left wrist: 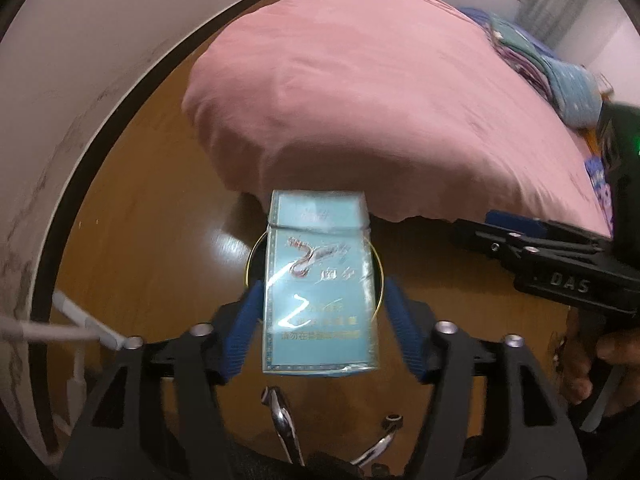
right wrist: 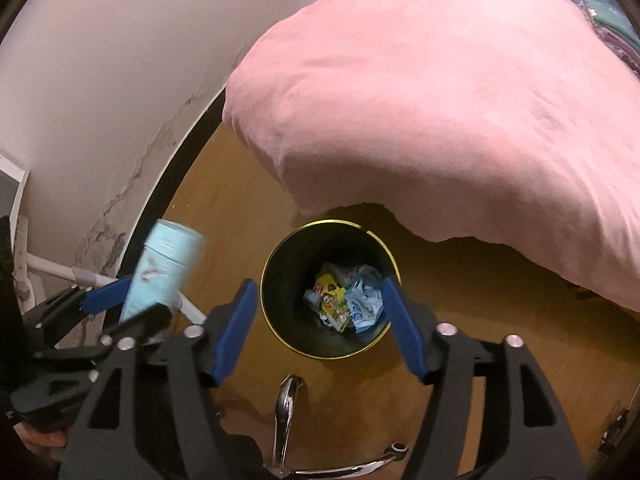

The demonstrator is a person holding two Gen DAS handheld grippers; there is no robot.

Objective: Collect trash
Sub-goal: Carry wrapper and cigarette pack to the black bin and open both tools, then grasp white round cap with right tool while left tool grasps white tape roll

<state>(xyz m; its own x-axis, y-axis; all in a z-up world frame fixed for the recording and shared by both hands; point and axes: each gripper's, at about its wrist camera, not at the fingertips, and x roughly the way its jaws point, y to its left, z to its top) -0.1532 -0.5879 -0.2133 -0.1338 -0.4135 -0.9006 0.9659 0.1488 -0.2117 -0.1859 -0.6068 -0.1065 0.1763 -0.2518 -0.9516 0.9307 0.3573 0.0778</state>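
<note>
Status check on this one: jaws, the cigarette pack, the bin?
Left gripper open, light blue cigarette pack between its jaws, over the bin. Right gripper open, empty. Nothing blocking.

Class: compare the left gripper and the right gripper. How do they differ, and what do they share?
The left gripper has a pale blue pack between its fingers; the right gripper has nothing there. The right gripper looks straight into the black bin; the left gripper's pack hides most of it. Both stand open, blue-padded, pointing down.
</note>
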